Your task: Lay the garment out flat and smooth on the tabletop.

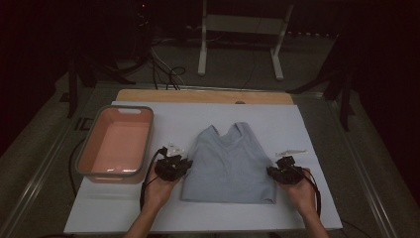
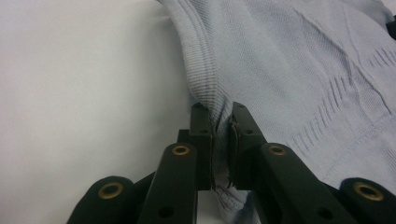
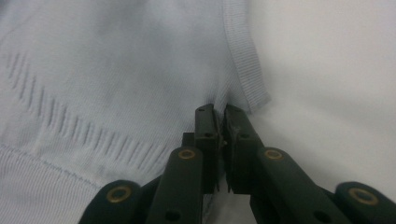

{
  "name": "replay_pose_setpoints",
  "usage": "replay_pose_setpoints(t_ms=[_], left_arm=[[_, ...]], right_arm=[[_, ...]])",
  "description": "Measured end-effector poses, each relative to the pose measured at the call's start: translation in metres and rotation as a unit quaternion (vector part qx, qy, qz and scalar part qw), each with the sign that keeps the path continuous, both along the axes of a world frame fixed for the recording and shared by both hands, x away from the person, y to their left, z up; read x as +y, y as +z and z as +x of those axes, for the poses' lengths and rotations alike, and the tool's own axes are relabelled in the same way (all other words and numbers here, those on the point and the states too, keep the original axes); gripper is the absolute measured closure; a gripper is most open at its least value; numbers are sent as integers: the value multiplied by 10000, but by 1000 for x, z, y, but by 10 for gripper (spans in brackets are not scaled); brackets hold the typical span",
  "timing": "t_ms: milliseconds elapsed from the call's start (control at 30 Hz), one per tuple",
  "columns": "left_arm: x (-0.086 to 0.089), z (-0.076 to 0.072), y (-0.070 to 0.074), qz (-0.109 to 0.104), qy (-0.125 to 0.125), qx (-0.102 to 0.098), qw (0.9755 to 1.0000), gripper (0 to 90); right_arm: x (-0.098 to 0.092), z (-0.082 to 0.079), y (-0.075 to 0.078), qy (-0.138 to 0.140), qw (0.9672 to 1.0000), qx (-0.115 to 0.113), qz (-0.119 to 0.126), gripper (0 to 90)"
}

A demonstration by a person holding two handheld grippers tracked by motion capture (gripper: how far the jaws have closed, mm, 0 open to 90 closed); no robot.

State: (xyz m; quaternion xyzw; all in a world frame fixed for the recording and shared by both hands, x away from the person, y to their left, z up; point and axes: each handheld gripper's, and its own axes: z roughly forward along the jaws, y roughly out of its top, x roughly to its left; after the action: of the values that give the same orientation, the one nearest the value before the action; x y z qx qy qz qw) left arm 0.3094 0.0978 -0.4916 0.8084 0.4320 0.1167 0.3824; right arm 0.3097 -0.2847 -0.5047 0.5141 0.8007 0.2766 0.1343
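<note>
White table (image 1: 124,208): top (image 1: 230,158), basin (image 1: 117,144)

Pale blue knit top (image 1: 230,163), with ribbed hem and armhole bands and short ribbed darts across the body. White surface (image 1: 307,129). Salmon-pink basin (image 1: 116,144) with grey rim. Black claws with brass-coloured rivets: left claw (image 2: 222,140), right claw (image 3: 220,135).
</note>
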Motion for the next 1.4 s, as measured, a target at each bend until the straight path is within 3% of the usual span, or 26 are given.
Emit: replay_pose_setpoints(t_ms=[400,1167,1400], left_arm=[[3,-10,0,-90,-86,41,9999,826],[2,-27,0,-328,-329,172,9988,821],[-3,-32,-1,-315,-447,219,9983,818]], right_arm=[[-3,-21,10,199,9997,-107,0,858],[-12,-43,17,225,9994,-243,-36,862],[-18,-51,19,193,9994,-284,-47,863]])
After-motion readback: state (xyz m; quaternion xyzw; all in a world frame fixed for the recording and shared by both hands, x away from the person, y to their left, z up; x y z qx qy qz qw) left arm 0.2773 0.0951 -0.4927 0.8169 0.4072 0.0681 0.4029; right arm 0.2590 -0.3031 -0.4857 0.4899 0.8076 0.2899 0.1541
